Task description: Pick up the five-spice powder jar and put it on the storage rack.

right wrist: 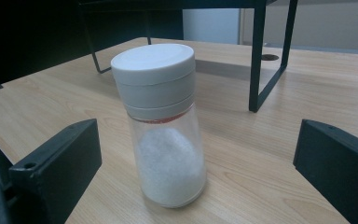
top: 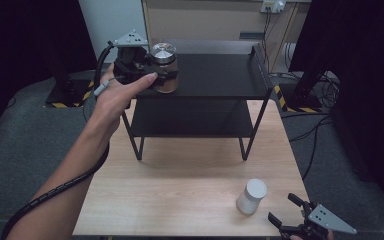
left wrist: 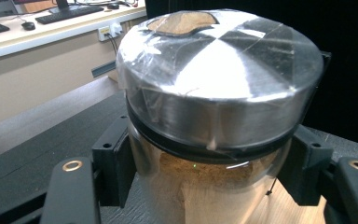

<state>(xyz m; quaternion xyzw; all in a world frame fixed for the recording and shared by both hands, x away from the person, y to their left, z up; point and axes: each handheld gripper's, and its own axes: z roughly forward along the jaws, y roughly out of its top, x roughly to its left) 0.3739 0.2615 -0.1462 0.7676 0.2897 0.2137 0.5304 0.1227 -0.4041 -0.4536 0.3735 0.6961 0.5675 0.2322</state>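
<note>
bench [top: 180, 185] carries a black two-tier rack [top: 215, 75]. left gripper [top: 162, 70] is clamped on the jar [top: 164, 67] with a steel lid and brown contents, at the top shelf's left end. step looks like placing it there; next is opening the jaws and backing off. right gripper [top: 285, 210] is open, near the white-capped shaker [top: 251, 196], not touching it.

Your left gripper [top: 156, 75] is black and holds a clear jar [left wrist: 209, 186] of brown powder with a shiny silver lid [left wrist: 221, 70]. The shelf [top: 215, 75] is black. The table [top: 190, 180] is light wood. Your shaker [right wrist: 165, 140] is clear, with white grains and a white cap [right wrist: 154, 74].
</note>
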